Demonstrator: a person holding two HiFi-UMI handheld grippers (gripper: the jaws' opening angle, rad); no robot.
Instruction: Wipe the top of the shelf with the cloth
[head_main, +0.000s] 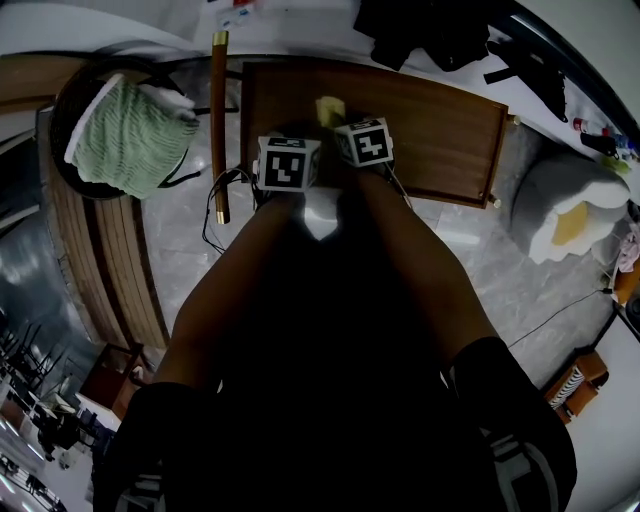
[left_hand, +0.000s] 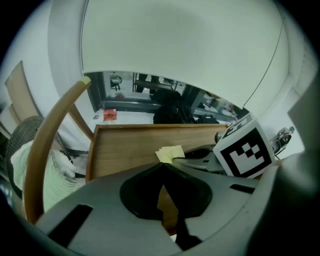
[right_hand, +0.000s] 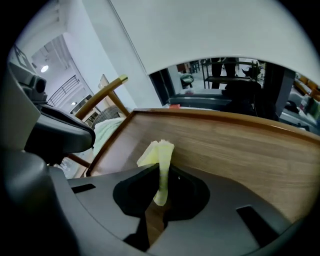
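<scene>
A brown wooden shelf (head_main: 440, 130) is seen from above, its top bare. The right gripper (right_hand: 161, 170) is clamped on a folded yellow cloth (right_hand: 158, 151), held low over the top's near left part for wiping; contact with the wood cannot be confirmed. The left gripper (left_hand: 162, 169) is parked alongside, jaws together on nothing

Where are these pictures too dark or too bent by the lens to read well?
Head view: the arms are almost black in shadow, while the shelf top is lit. Left gripper view: the lens bends the wooden rail into an arc. Right gripper view: the cloth is sharp.
</scene>
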